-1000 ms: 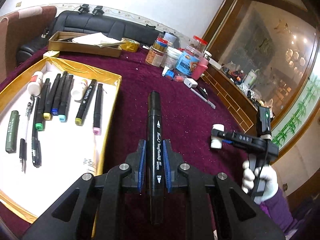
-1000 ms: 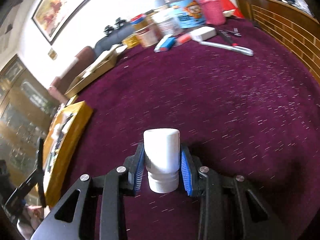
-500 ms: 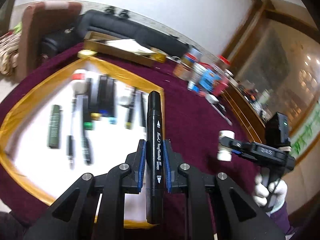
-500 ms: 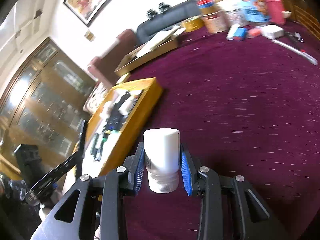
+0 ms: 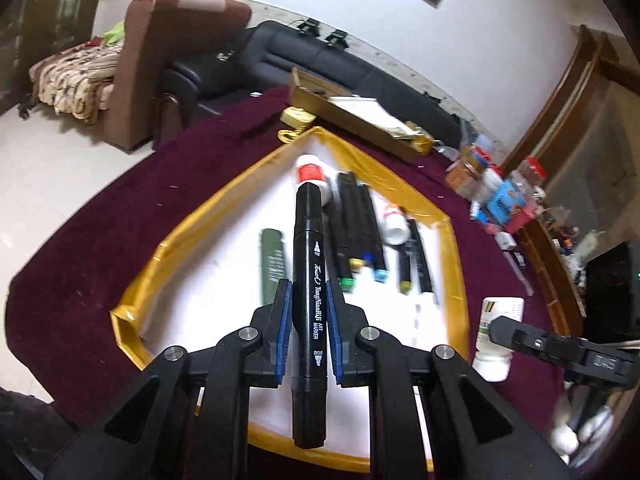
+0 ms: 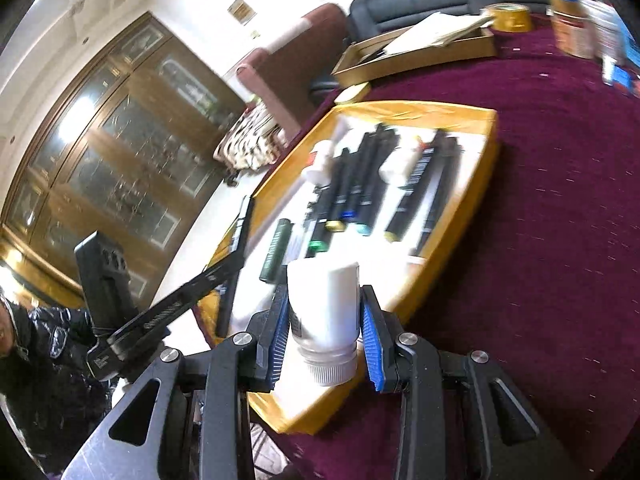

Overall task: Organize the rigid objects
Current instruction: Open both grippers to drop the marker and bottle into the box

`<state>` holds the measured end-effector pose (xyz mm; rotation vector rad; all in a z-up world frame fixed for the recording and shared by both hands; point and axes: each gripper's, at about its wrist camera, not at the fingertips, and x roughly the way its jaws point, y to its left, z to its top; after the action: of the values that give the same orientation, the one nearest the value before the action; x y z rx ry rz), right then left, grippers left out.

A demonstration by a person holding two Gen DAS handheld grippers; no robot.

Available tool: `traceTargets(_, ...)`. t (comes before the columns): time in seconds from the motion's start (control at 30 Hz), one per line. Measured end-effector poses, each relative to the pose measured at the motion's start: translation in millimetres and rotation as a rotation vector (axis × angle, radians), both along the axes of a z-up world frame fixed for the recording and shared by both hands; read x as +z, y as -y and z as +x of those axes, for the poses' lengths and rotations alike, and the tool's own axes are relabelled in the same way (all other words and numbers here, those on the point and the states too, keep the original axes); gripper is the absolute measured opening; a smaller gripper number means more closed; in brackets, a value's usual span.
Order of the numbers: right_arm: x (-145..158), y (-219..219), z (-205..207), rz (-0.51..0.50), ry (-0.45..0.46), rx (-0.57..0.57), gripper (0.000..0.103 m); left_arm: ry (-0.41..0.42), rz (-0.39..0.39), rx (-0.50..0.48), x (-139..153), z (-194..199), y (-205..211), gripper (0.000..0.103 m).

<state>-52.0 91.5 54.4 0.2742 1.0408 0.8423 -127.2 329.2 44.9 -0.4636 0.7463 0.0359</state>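
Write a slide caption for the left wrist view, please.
Left gripper carries a black marker over the gold-rimmed tray of pens.

trays (image 5: 456,264): 2; white bottles (image 5: 496,336): 3; blk markers (image 5: 308,304): ~7; green pen (image 5: 272,260): 1

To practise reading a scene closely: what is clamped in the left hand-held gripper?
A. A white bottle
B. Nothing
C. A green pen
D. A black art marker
D: the left hand-held gripper has its blue pads pressed against a black art marker above the gold-rimmed tray.
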Motion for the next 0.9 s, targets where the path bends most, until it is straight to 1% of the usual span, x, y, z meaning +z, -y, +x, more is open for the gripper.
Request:
traceTargets(0.1, -4, -23, 2, -0.021, -0.005, 0.025, 0.030, -0.028, 0.024, 0.037, -8, 3, -5, 0.014)
traceTargets(0.17, -8, -38, 2, -0.051, 0.000, 0.034, 0.030, -0.028, 0.056, 0.052, -9, 3, -4, 0.014)
traceTargets(0.23, -14, -49, 1, -0.094, 0.021, 0.038, 0.030, -0.021, 0.060, 0.051, -7, 2, -4, 0.020)
traceTargets(0.3, -19, -59, -1, -0.128, 0.038, 0.041, 0.030, -0.022, 0.066, 0.059, -5, 2, -4, 0.038)
traceTargets(0.37, -21, -62, -5, -0.154, 0.057, 0.040, 0.030, -0.015, 0.089, 0.071, -1, 0, -2, 0.048)
traceTargets(0.47, -25, -67, -6, -0.213, 0.109, 0.023, 0.031, -0.007, 0.131, 0.082, 6, -3, 0, 0.054)
traceTargets(0.5, -25, -68, -7, -0.229, 0.122, 0.014, 0.031, -0.004, 0.143, 0.087, 9, -5, 1, 0.058)
traceTargets(0.57, -24, -66, -8, -0.241, 0.139, 0.004, 0.031, 0.006, 0.167, 0.101, 13, -7, 2, 0.062)
traceTargets(0.7, -19, -60, -12, -0.226, 0.156, -0.014, 0.032, 0.028, 0.232, 0.110, 21, -10, 6, 0.062)
traceTargets(0.9, -12, -44, -17, -0.187, 0.163, -0.049, 0.033, 0.027, 0.272, 0.101, 24, -10, 14, 0.063)
